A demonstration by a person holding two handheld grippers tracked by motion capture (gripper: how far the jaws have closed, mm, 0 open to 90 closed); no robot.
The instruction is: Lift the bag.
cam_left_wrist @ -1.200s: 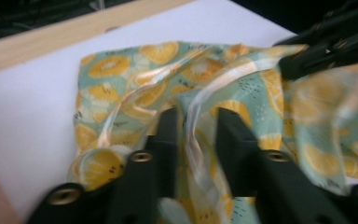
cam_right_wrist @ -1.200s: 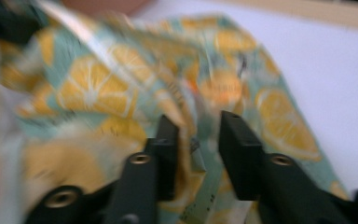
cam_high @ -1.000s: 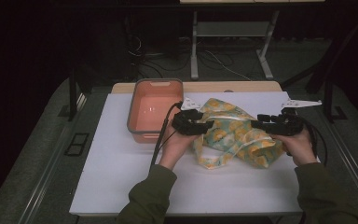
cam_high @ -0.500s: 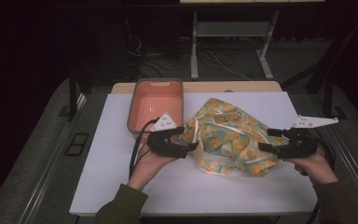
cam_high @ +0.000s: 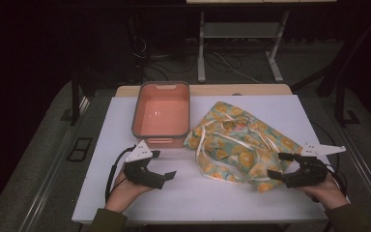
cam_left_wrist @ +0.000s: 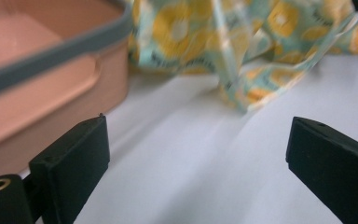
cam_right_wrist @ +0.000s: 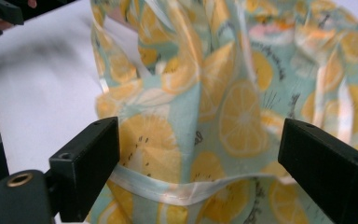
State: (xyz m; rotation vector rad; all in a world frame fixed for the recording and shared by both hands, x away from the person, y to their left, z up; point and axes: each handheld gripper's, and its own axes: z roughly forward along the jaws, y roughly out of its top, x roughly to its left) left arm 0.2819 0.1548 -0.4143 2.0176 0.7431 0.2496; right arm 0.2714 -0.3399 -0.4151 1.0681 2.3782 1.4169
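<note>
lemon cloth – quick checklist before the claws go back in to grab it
1. Left claw open, nothing between its jaws: ok; they have just been opening.
2. Right claw open, jaws either side of the hem, not pressing: ok; also just opening.
3. Lemon cloth lying flat: not ok, it is crumpled.
4. Cloth clear of the pink tub: cannot tell, its edge lies right beside the tub.
5. Tub free of cloth inside: ok.
6. Bare white table in front: ok.

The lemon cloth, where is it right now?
In the high view the lemon cloth lies crumpled right of centre on the white table, just right of the pink tub.
</note>
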